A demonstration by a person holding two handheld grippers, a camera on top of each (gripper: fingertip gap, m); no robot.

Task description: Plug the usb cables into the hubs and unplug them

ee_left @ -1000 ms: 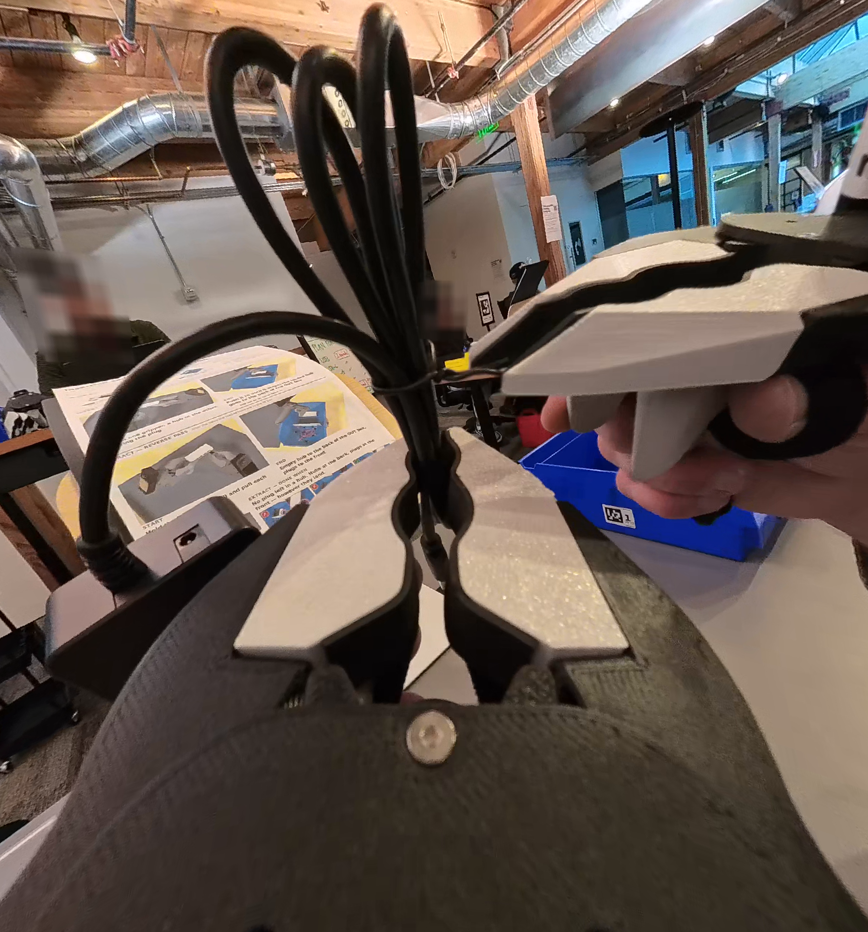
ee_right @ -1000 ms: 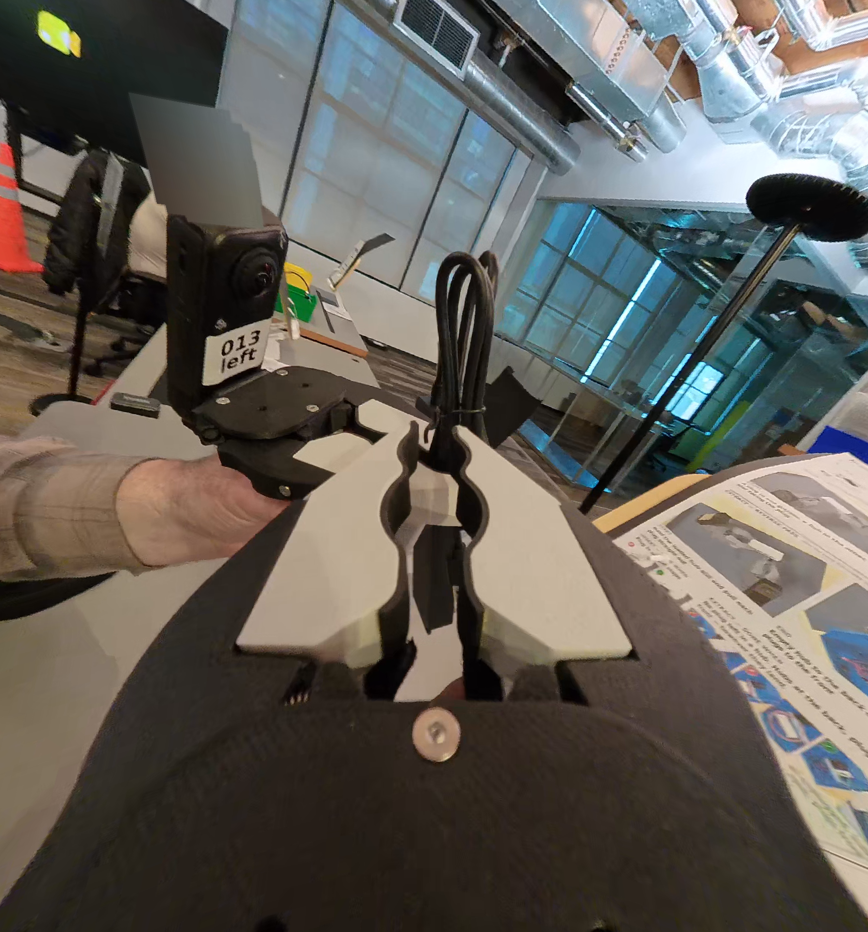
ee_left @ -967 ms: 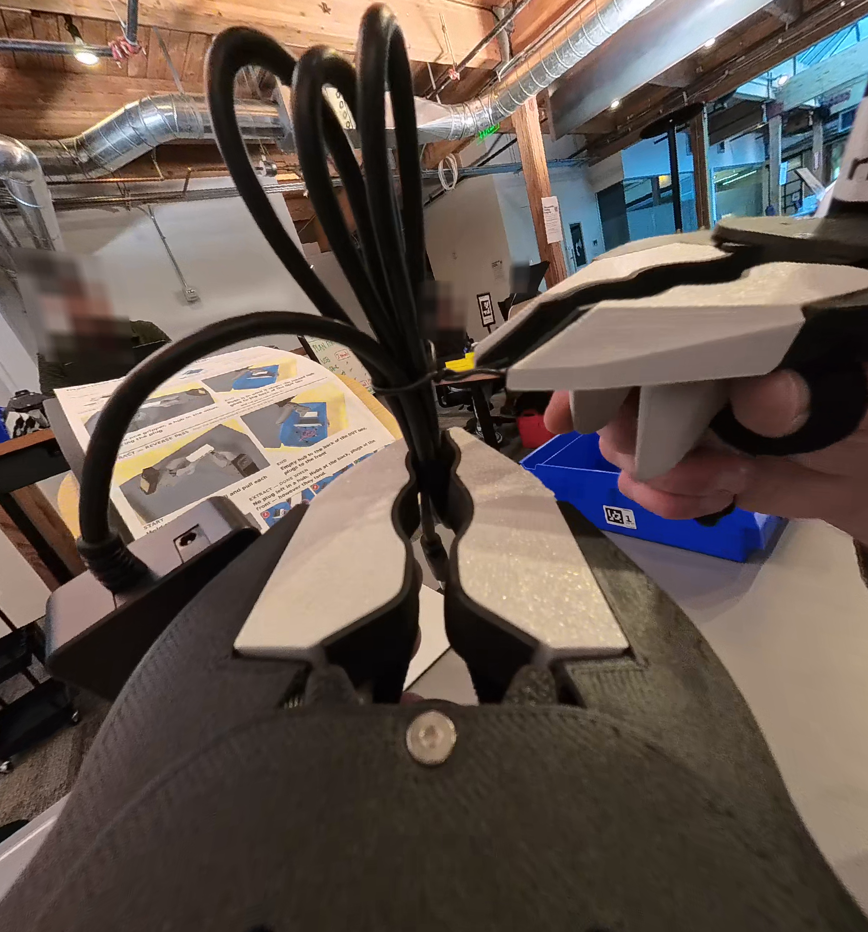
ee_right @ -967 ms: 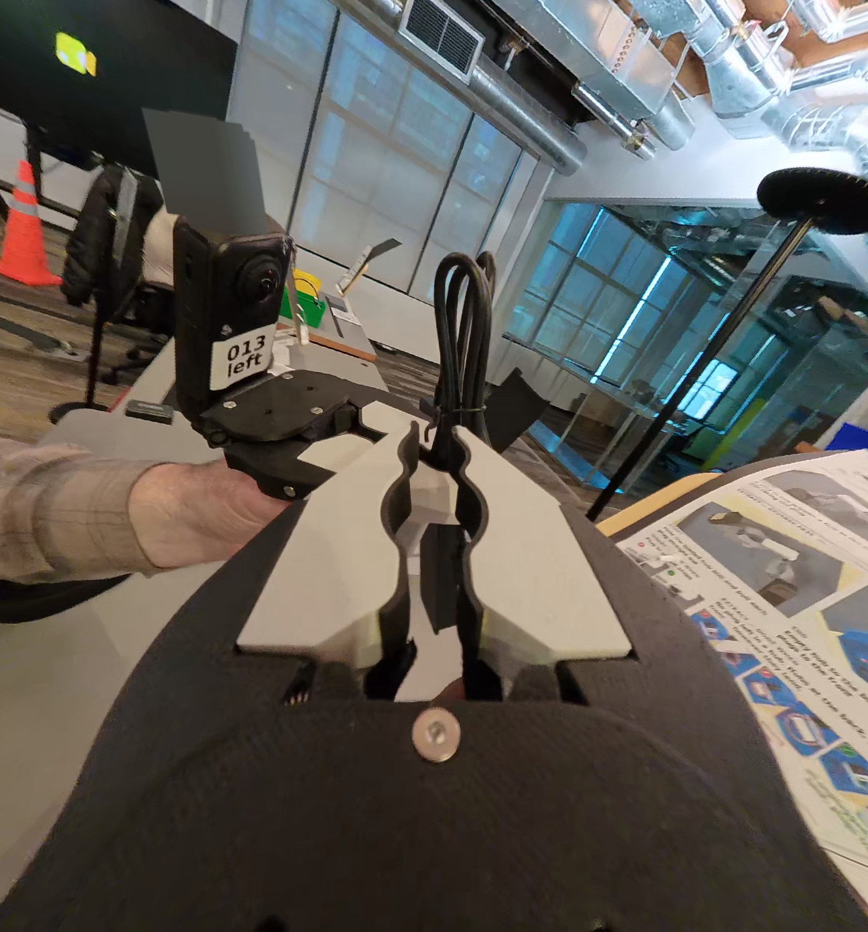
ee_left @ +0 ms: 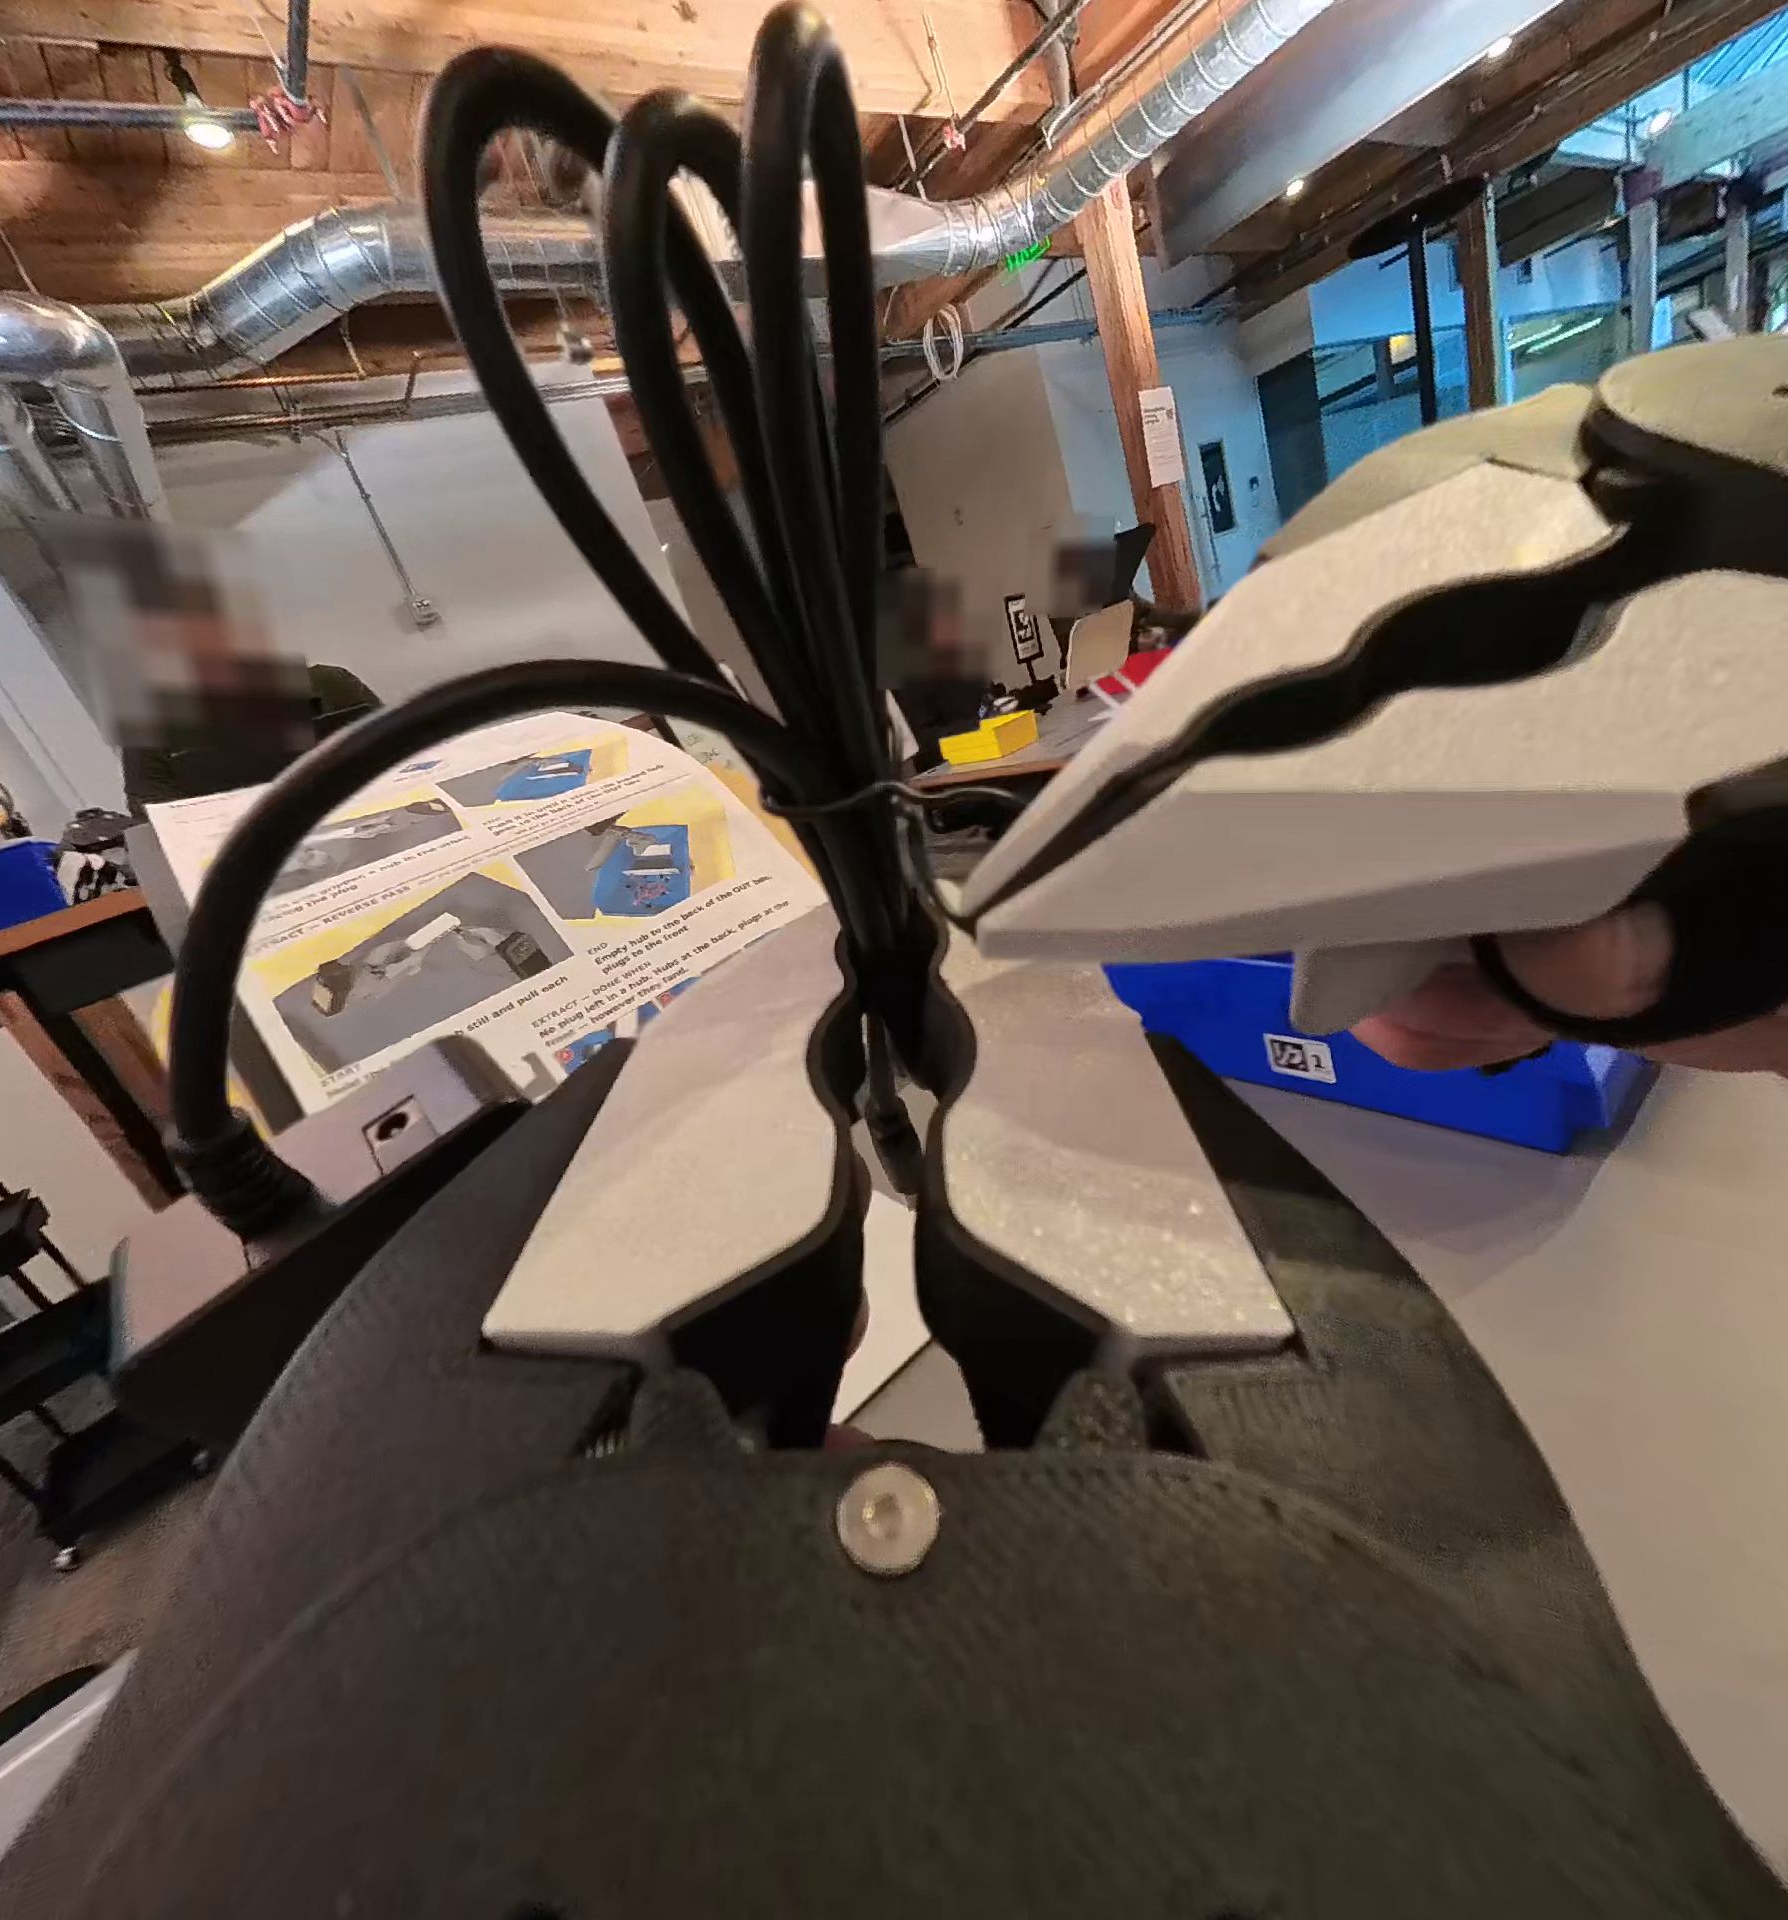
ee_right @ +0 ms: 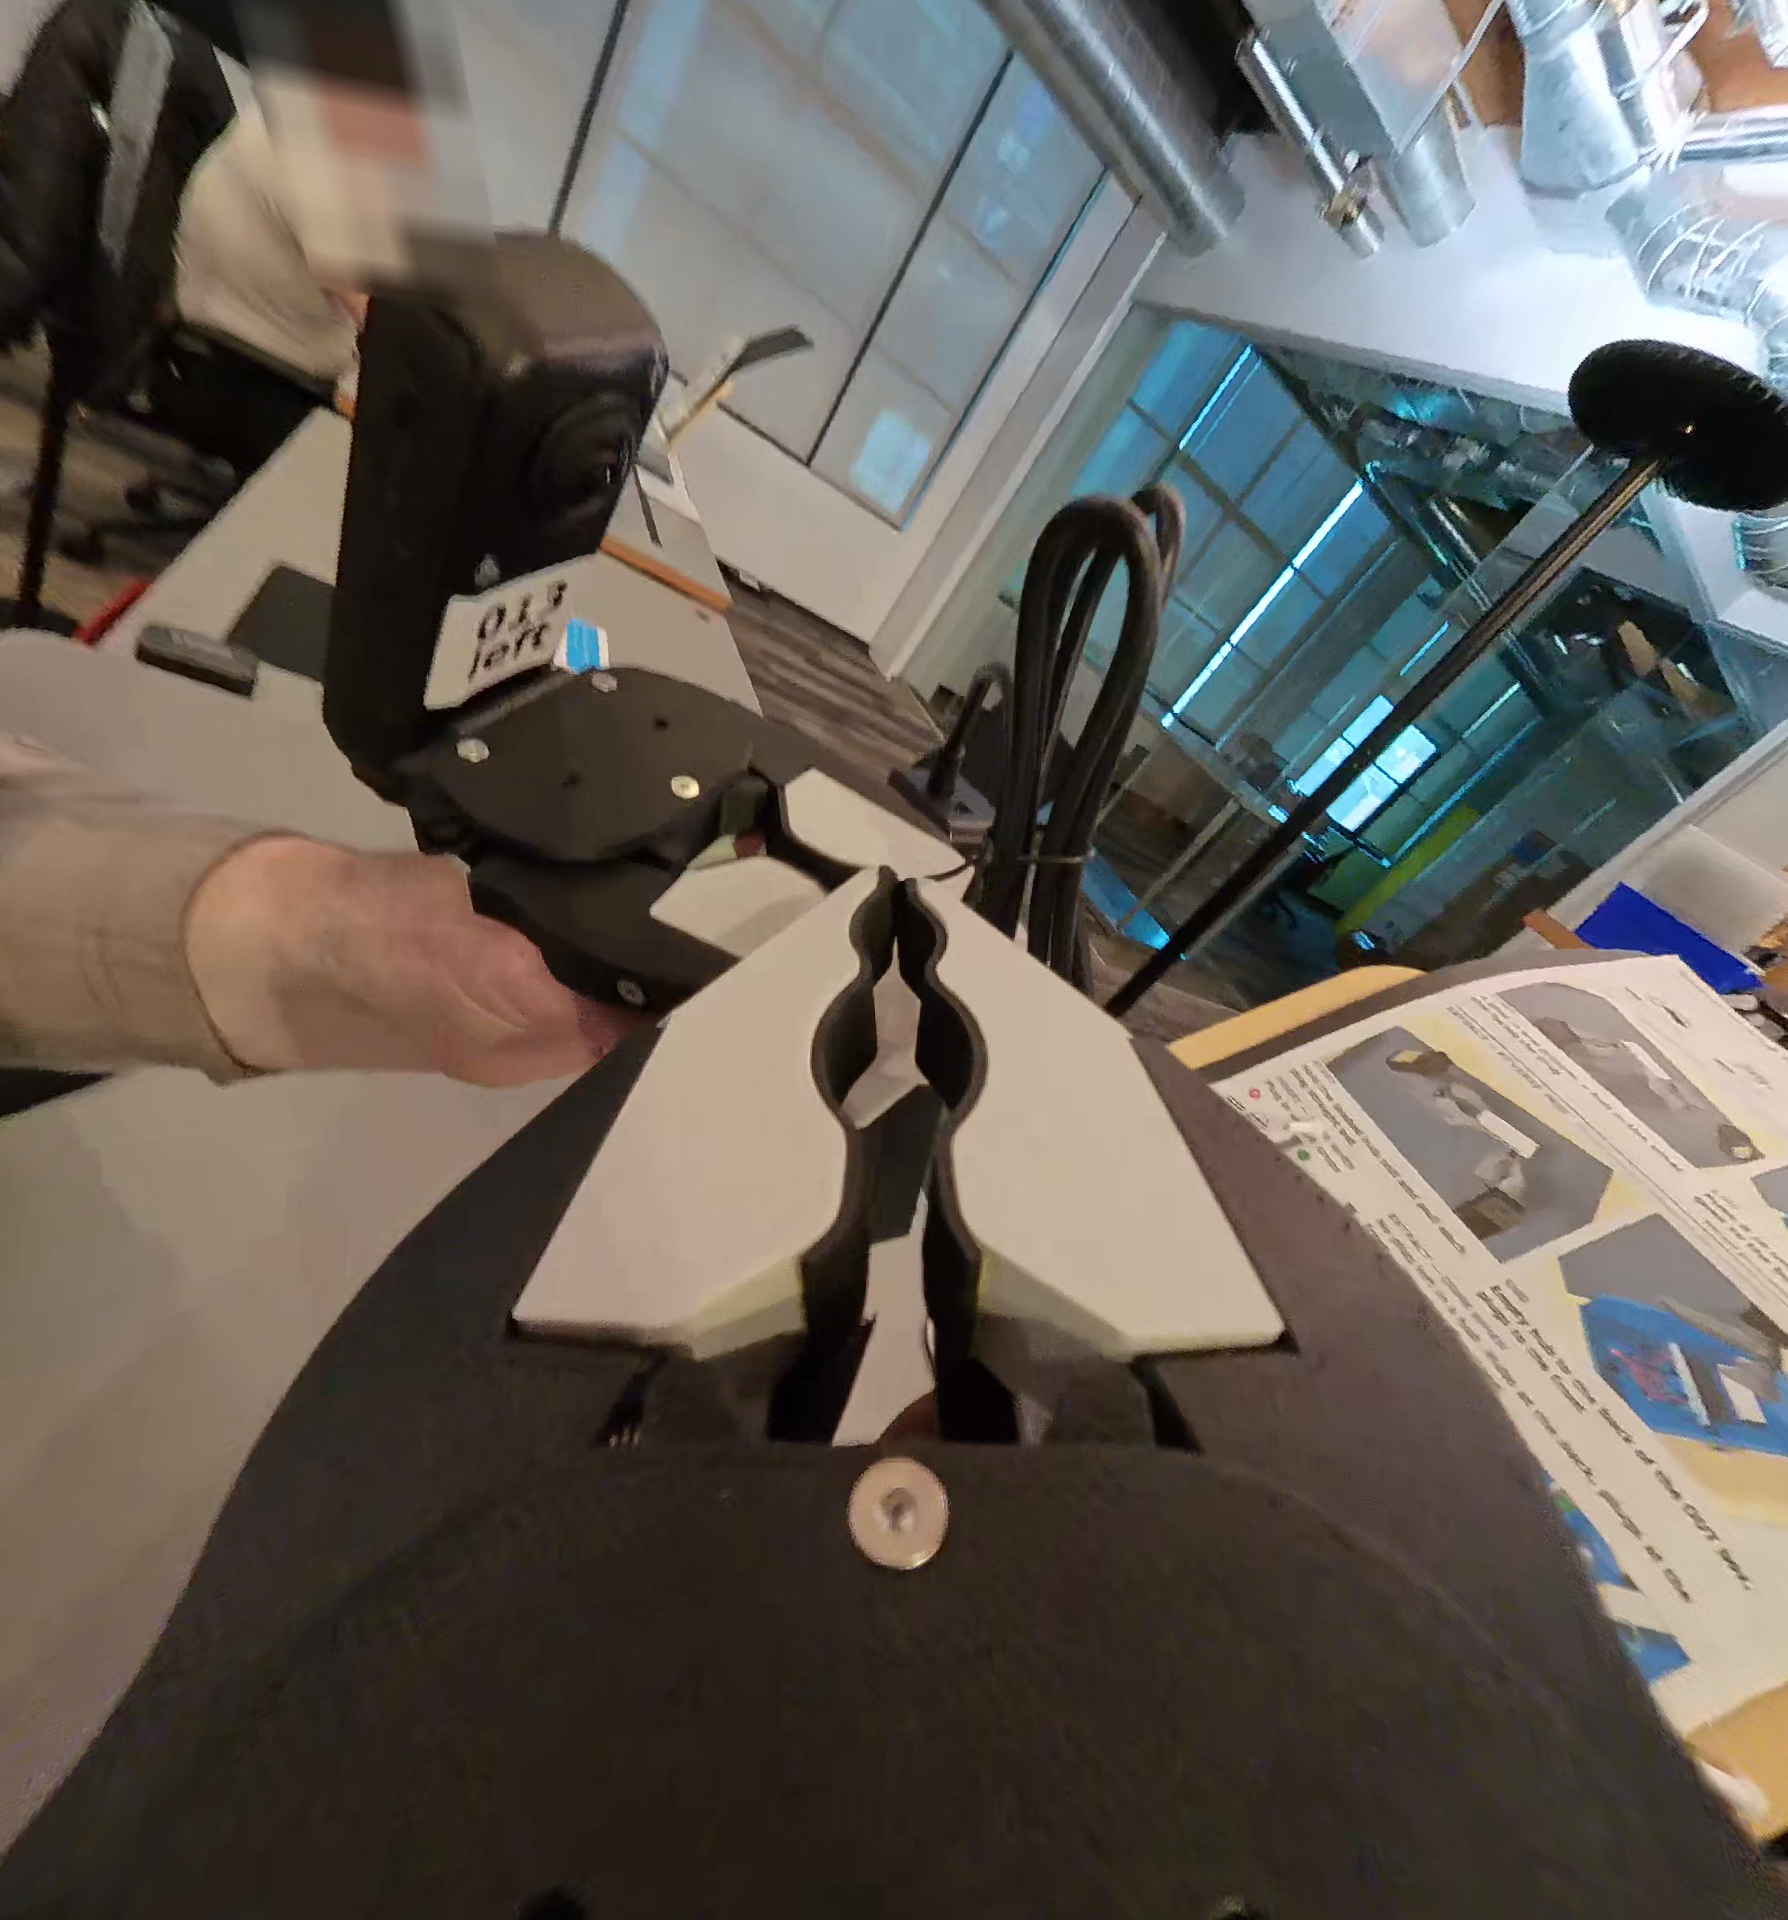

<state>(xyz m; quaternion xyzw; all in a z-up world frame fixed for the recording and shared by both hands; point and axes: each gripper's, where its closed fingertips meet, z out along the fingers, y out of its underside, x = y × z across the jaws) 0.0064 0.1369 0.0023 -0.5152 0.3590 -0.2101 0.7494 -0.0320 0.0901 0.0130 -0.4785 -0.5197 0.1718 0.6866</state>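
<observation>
My left gripper [ee_left: 890,940] is shut on a black USB cable bundle [ee_left: 817,582] bound with a thin tie. The loops stand up above the fingers. One cable end curves left and down into a grey and black hub [ee_left: 391,1127] beside the gripper. My right gripper [ee_right: 895,899] is shut and empty, with its tips just left of the bundle [ee_right: 1077,717]. In the left wrist view the right gripper [ee_left: 973,920] comes in from the right, its tips beside the cable. The left gripper [ee_right: 859,842] and the hub [ee_right: 937,795] also show in the right wrist view.
A printed instruction sheet [ee_left: 474,883] lies on a board behind the hub; it also shows in the right wrist view [ee_right: 1492,1195]. A blue bin [ee_left: 1389,1075] stands on the white table [ee_left: 1596,1403]. A black pole with a round disc [ee_right: 1690,426] rises behind. People sit in the background. The gap from one gripper's tips to the other's is roughly 5 cm.
The right gripper had the cable bundle between its fingers; now it is off the cable, to the left of it, with its jaws together. The left gripper still holds the bundle.
</observation>
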